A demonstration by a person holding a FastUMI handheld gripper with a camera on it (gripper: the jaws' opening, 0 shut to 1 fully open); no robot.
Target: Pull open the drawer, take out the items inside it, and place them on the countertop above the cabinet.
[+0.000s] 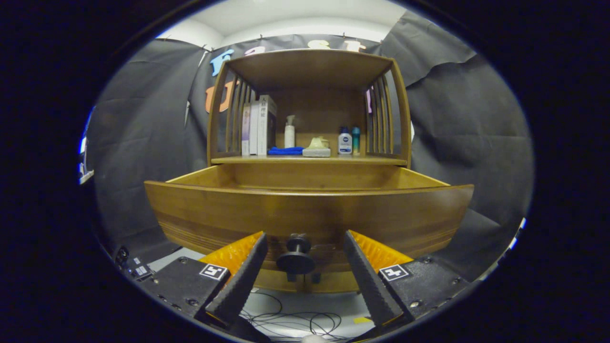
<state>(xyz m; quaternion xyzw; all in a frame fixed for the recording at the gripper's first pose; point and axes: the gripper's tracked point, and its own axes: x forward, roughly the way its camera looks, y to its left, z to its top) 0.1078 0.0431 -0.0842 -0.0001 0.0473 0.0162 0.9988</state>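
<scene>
Flanking round knob (296, 259), tongs (305, 271) spread apart; curved wooden drawer (310, 214)

Beyond the hand-held gripper (303, 274) we see black cloth (467, 124) draped as the booth's wall, creased and pinned along its top edge, where it meets a pale wall and ceiling (305, 19) that are brightly and evenly lit. Just below its fingers lies a light grey floor (290, 305) with thin dark cables (295, 324) looping across it. Off to the left of the fingers we make out a small dark device (131, 267) low on the floor, too small to tell what it is.
</scene>
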